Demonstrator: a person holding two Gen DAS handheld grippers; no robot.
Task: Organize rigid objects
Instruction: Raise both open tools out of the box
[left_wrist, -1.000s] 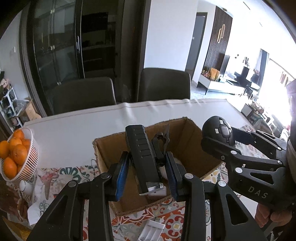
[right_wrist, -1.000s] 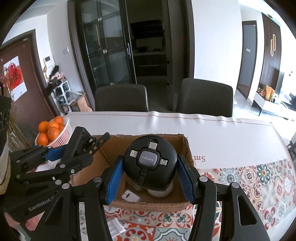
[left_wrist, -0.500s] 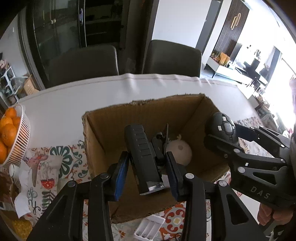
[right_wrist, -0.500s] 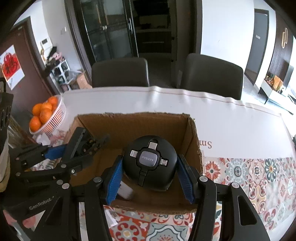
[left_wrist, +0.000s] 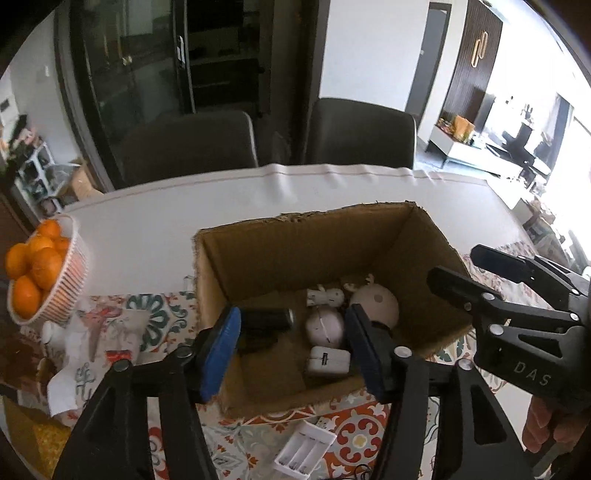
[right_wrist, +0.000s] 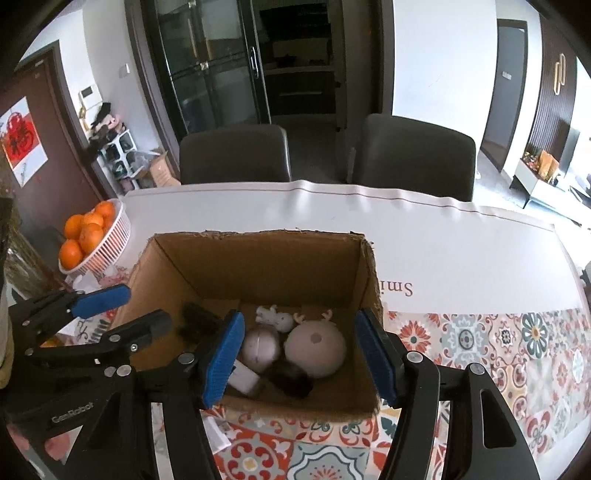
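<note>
An open cardboard box (left_wrist: 295, 236) (right_wrist: 258, 254) sits on the table under both grippers. My left gripper (left_wrist: 291, 350) hangs over its near left part, jaws opening, nothing between the pads. A black bar-shaped device (left_wrist: 266, 325) (right_wrist: 199, 321) lies on the box floor below it. My right gripper (right_wrist: 299, 354) is over the near right part, jaws opening and empty. A blurred black round hub (right_wrist: 291, 378) is in the box beneath it. Also inside are a pink ball (right_wrist: 258, 347), a beige antlered ball (right_wrist: 314, 347), a small white figure (right_wrist: 273, 315) and a white charger (left_wrist: 327, 362).
A white basket of oranges (right_wrist: 96, 240) stands left of the box. A white battery holder (left_wrist: 306, 450) lies on the patterned cloth (right_wrist: 498, 350) in front of the box. Two dark chairs (right_wrist: 413, 155) stand behind the white table runner (right_wrist: 443, 240). Each gripper shows in the other's view.
Both grippers sank toward the box and their jaws spread. The black device left the left gripper and the black round hub left the right; both are now in the box.
</note>
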